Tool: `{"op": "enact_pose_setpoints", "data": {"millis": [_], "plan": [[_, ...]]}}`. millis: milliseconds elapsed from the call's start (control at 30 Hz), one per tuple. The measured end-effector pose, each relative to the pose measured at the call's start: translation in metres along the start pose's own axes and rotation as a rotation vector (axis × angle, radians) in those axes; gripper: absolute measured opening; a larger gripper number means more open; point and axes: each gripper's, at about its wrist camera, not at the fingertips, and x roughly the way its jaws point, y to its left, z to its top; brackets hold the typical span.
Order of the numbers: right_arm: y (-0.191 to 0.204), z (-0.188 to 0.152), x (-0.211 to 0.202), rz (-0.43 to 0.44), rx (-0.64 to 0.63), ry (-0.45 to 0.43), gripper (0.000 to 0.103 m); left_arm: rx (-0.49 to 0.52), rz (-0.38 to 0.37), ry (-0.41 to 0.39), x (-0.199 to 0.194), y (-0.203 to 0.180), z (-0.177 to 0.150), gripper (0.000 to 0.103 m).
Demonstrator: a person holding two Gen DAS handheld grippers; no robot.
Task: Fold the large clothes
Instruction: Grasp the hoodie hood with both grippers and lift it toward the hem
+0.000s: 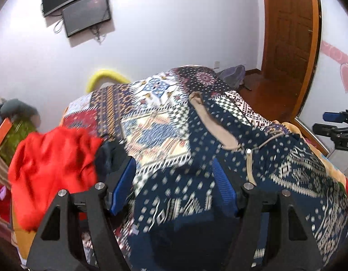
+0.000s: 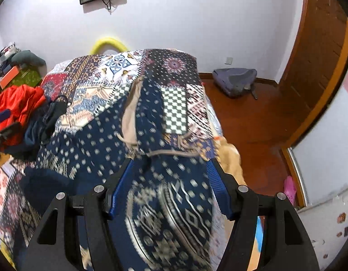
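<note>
A large navy garment with white dots and diamond bands (image 1: 196,176) lies spread on the patterned bed; its beige-lined hood (image 1: 210,122) and drawstrings point away from me. It also shows in the right wrist view (image 2: 169,203), blurred by motion. My left gripper (image 1: 174,180) is open, its blue pads (image 1: 125,185) either side of the cloth, over its left part. My right gripper (image 2: 169,180) is open above the garment's right part, just short of the hood (image 2: 129,117). The right gripper also shows in the left wrist view at the far right edge (image 1: 336,131).
A patchwork bedspread (image 1: 151,103) covers the bed. A red garment (image 1: 51,171) and a dark one (image 2: 45,122) are heaped at the bed's left. A grey bag (image 2: 235,81) lies on the wooden floor on the right. A wooden door (image 1: 289,33) stands beyond.
</note>
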Motion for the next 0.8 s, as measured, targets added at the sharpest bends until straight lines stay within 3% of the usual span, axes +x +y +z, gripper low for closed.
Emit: {"op": "enact_pose_setpoints", "data": {"millis": [200,333,567,800], "plan": [[0.027,0.03,0.044,0.03,-0.029,0.018,0.062,0.042,-0.003,0.019,0.05,-0.024,0.029,0.069],[0.039,0.044,0.086,0.037,-0.032,0.081,0.062,0.037,0.023,0.062,0.094,-0.031,0.043,0.069],[0.045,0.054,0.164,0.01,-0.034,0.181,0.062,-0.024,-0.042,0.172,0.171,-0.026,0.048,0.069],[0.038,0.056,0.221,0.037,0.058,0.286,0.062,-0.134,-0.173,0.285,0.229,-0.024,0.04,0.069]]}}
